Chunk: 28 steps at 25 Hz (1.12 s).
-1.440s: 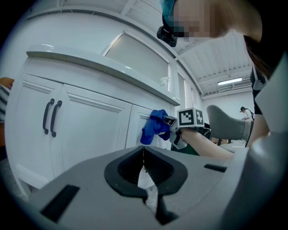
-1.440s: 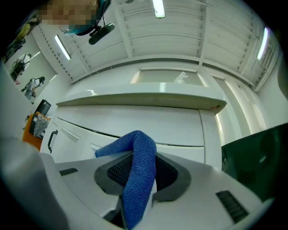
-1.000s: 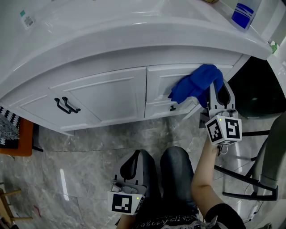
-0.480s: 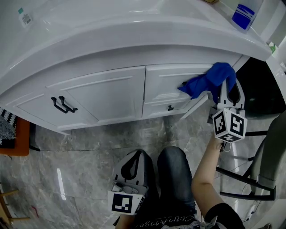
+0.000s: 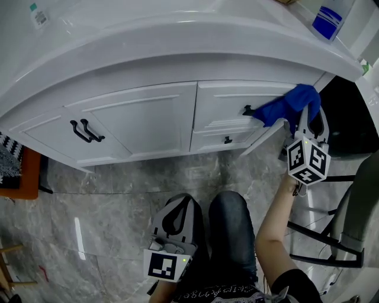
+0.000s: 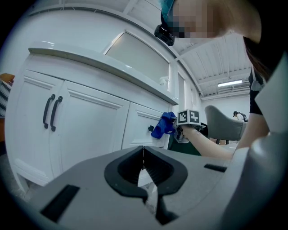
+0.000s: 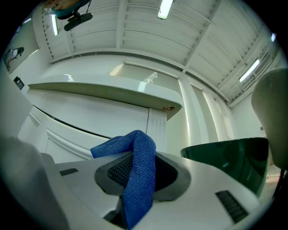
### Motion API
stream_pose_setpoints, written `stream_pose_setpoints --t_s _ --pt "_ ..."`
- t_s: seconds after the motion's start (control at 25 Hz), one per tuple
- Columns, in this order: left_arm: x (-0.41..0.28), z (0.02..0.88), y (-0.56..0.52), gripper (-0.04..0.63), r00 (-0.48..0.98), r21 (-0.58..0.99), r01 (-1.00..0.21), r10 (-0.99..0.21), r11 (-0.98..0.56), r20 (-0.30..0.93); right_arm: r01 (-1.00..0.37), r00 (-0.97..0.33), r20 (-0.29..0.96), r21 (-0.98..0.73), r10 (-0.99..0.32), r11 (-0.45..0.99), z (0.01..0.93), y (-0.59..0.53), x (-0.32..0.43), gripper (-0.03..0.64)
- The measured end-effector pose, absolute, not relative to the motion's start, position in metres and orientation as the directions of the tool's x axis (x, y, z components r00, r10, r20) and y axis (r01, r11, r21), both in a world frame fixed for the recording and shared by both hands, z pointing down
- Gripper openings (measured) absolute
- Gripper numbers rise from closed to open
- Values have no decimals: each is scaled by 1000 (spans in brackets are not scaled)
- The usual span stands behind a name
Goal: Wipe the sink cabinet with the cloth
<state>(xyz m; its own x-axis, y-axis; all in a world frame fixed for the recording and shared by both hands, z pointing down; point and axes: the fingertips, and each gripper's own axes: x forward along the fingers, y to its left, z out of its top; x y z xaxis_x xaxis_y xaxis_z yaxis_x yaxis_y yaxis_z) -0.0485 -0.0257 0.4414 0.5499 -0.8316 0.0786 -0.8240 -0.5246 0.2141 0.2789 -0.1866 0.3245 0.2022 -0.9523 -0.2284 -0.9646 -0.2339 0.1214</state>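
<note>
Head view, looking steeply down: the only print I can find is on a bottle (image 5: 327,18) with a blue label at the back right of the white counter (image 5: 177,35) and on a small tag (image 5: 37,16) at its far left, and both are too small to read; the cubes on my grippers carry black and white square markers, no letters. The blue cloth (image 5: 287,106) is at the right end of the white sink cabinet (image 5: 142,127), lying against the upper drawer front just beside its black handle (image 5: 247,110). Its long axis runs roughly along the drawer, from my right gripper (image 5: 303,118) out to the left, with the free end pointing at that handle. In the right gripper view the jaws of that gripper (image 7: 139,161) are clamped on the cloth (image 7: 139,179), which rises from between them, folds over at the top and points its loose end left toward the cabinet. My left gripper (image 5: 180,204) hangs low over the grey marbled floor (image 5: 118,195) beside my knee, well apart from the cabinet; in the left gripper view its jaws (image 6: 143,155) are pressed together at the tips with nothing held, and the cloth (image 6: 163,126) shows far off on the drawer. Two black door handles (image 5: 86,130) sit side by side on the left doors
</note>
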Motion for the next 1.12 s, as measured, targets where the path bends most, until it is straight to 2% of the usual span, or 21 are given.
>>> stream_pose_setpoints --t_s 0.12,0.2,0.32,0.44,0.6,0.76,1.12 --pt "-46 443 -23 5 554 213 -822 -828 -527 89 -965 182 -267 138 -946 -224 320 -179 267 114" --pt "-45 445 -22 5 557 209 -821 -825 -531 96 -973 115 -315 157 -942 -172 313 -169 240 114" --pt "-44 447 -20 5 569 192 -816 -815 -545 109 -986 -63 -354 164 -933 4 305 -153 173 114" --pt "-45 441 -21 5 557 202 -822 -825 -533 92 -964 -240 -334 194 -912 183 311 -147 102 114" --pt "-46 439 -19 5 561 203 -819 -823 -537 87 -924 -373 -297 208 -879 322 326 -145 46 114" --pt "-49 439 -20 5 568 185 -817 -818 -547 90 -902 -426 -258 201 -867 383 338 -146 22 114" --pt "-48 445 -23 5 598 156 -799 -795 -581 103 -898 -426 -143 184 -893 399 377 -167 13 114"
